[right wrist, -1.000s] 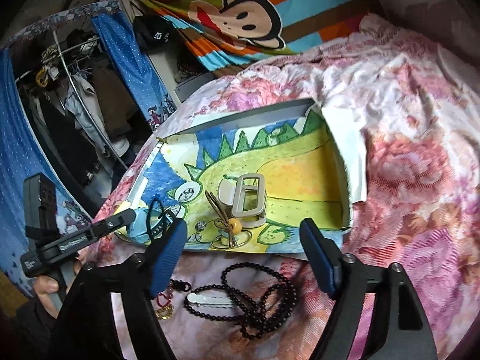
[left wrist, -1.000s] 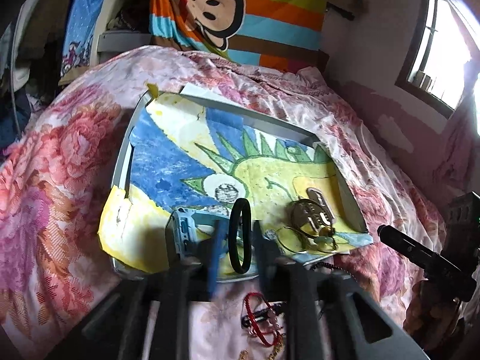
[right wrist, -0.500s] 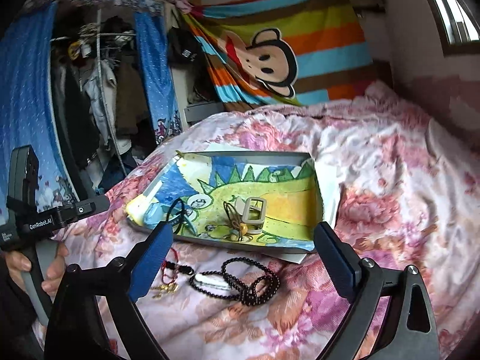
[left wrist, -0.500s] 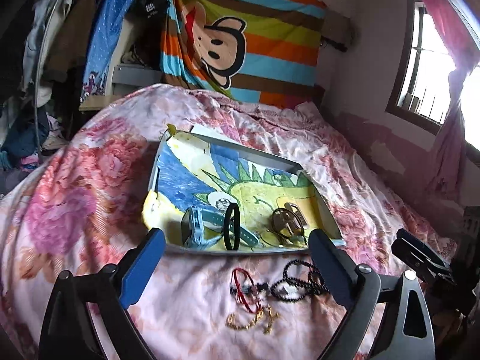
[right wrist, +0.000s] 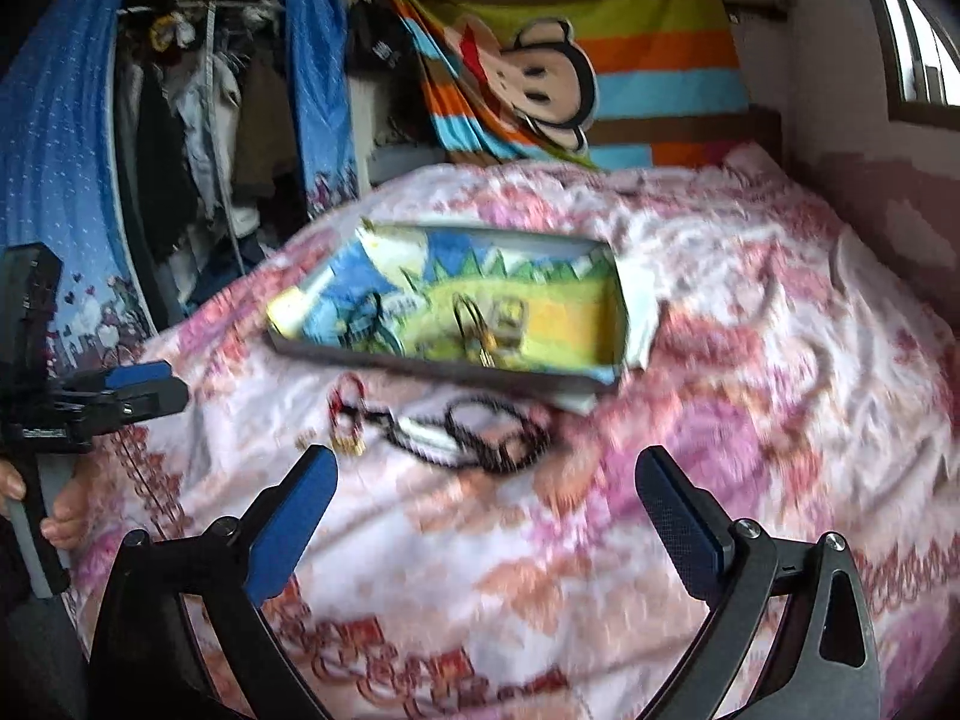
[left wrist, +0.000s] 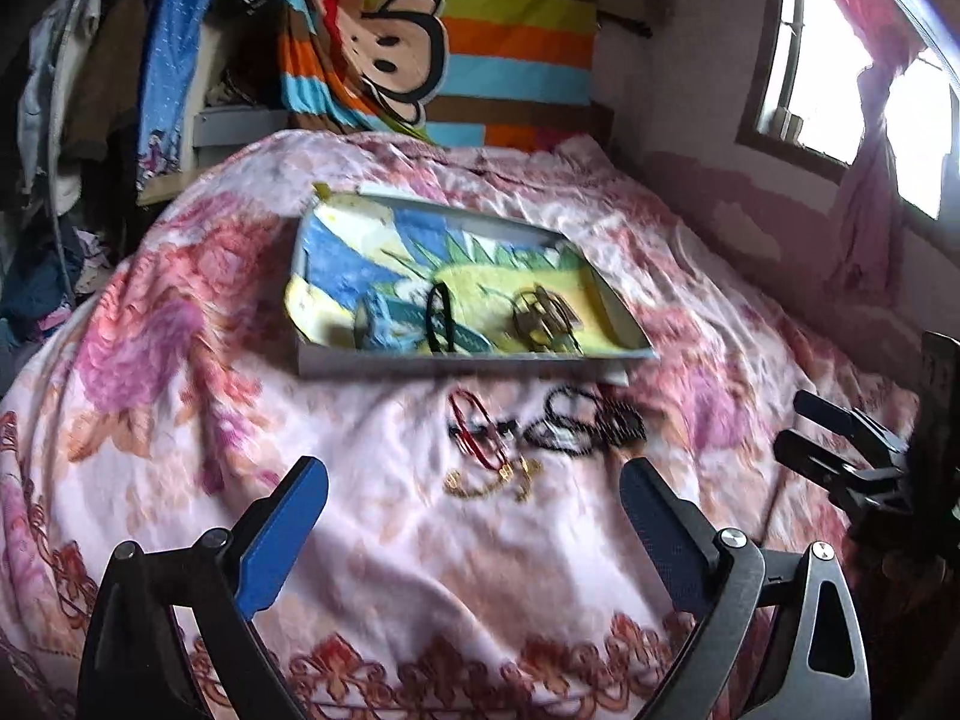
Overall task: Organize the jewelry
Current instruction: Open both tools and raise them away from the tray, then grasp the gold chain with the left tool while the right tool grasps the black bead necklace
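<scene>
Your left gripper [left wrist: 474,516] is spread wide and holds nothing, hanging above the bed [left wrist: 180,360] with the loose jewelry just past its tips at about 12 o'clock. Your right gripper [right wrist: 486,498] is likewise wide apart and empty, with the same pile ahead of it, a little toward 11 o'clock.

Working outward from the left gripper: nearest lies a thin gold chain [left wrist: 489,483], then a red bracelet [left wrist: 474,432] touching it, and at 1 o'clock a tangle of black beads [left wrist: 585,426] with a pale clip-like piece in it, too blurred to name. Beyond these, at 12 o'clock, sits the tray [left wrist: 468,365], lined with a bright dinosaur drawing. It already holds a black band [left wrist: 441,315], a bluish watch-like piece beside it, and a brownish hair clip [left wrist: 543,318] toward its right end.

You appear to be between picks: some pieces are in the tray, three or four remain on the blanket just in front of its near wall. The next move calls for choosing one loose piece and coming down on it with the jaws spread. The black beads are the bulkiest target and lie well placed for your right gripper. The gold chain is thin and flat on soft fabric, so close low and expect to catch some blanket. Lift clear of the tray's near wall before you let go.
</scene>
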The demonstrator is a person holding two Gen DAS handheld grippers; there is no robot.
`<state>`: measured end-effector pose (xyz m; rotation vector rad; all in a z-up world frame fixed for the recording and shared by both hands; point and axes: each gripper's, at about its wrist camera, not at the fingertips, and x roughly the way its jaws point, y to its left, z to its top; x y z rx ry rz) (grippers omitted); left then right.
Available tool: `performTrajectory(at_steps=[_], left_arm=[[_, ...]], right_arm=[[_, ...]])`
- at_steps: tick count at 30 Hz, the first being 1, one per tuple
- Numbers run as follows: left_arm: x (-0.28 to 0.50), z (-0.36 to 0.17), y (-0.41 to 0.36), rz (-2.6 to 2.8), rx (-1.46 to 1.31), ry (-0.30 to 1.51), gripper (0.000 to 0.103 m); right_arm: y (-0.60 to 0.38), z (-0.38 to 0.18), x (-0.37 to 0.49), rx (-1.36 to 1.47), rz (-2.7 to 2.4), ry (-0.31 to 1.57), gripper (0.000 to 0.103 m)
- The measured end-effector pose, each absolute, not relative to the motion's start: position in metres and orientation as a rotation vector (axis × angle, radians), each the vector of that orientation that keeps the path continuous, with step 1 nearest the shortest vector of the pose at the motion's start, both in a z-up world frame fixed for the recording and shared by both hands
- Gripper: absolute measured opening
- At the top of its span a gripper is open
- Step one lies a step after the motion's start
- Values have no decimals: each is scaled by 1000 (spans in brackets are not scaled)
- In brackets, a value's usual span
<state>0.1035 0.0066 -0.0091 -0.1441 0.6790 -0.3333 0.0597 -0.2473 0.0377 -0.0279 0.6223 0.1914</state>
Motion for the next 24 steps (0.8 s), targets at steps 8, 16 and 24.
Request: performTrajectory(at_steps=[8,16,24], left_arm=[[108,-31,-20,-407,-64,786,98],[125,-41,-34,-395,-13,822,93],[163,-55,-52,-438,42,884,54]], right_arm=[[-269,8,79,29,137,780,98],[-267,-7,108,20,165,818,97],[-241,-13,149,-56,270,794,84]])
